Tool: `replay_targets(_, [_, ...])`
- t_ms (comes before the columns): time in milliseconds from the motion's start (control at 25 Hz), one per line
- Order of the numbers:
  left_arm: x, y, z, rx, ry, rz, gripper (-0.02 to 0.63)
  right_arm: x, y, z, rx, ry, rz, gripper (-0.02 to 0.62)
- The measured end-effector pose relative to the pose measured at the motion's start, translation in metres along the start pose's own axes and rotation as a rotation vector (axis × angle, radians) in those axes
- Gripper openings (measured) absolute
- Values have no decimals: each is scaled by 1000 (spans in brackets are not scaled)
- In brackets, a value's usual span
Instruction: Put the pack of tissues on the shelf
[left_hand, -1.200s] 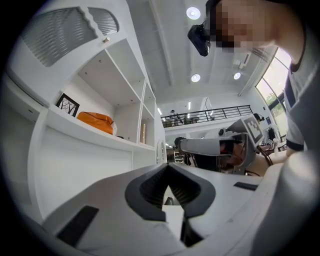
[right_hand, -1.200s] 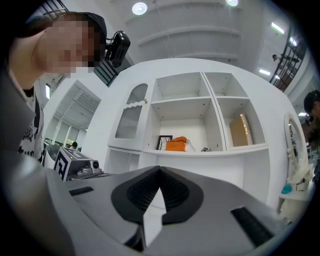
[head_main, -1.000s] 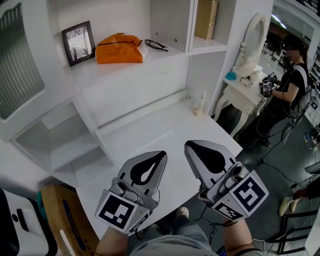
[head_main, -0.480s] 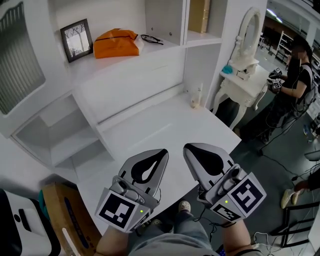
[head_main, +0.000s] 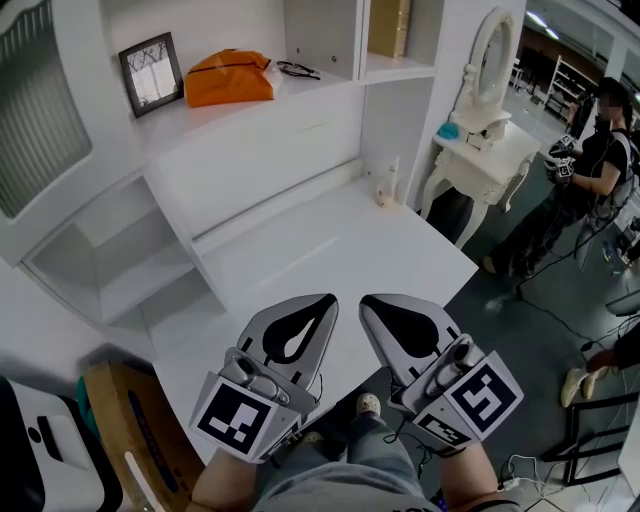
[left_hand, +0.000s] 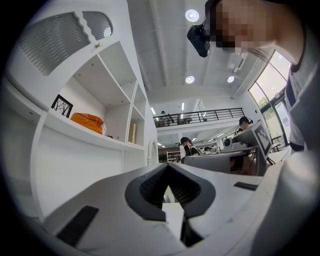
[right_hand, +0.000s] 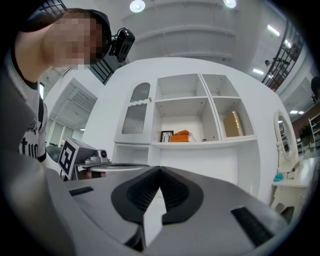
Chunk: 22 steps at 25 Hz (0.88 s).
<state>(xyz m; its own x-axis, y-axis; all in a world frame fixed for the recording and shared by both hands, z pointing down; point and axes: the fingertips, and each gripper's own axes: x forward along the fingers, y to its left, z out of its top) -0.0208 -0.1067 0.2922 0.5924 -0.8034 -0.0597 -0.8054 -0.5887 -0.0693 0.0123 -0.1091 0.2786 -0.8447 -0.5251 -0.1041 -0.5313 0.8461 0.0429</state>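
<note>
Bright, even light from ceiling lamps (left_hand: 192, 15) — soft shadows, fisheye warp, dark corners.

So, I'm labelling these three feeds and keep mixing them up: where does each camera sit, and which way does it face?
Head view: on the person's head, facing steeply down at the white desk; left gripper and right gripper show below.
Left gripper view: on the left gripper, facing along its shut jaws past the shelf unit towards the hall; the person's torso at right.
Right gripper view: on the right gripper, facing the shelf unit head-on; left gripper and shirt at left.
Shared: orange tissue pack, in all three.
</note>
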Motion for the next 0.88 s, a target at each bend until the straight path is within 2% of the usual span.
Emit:
replay_targets(200, [-2, -3, 7, 32, -57, -2, 31, -5, 4, 0, 1, -1, -10, -8])
replay_targets(360, [-4, -10, 2, 9, -9, -13, 31, -9, 6, 0, -2, 0, -18, -8])
replay_targets(640, [-4, -16, 5, 13, -12, -23, 31, -12, 8, 0, -7, 9, -24, -8])
replay_targets(760, [-4, -15, 8, 27, -41, -24, 31, -12, 8, 0, -9, 11, -27, -8])
replay_targets(880, [-6, -16, 6, 18, -22, -23, 31, -13, 8, 0, -7, 8, -30, -8])
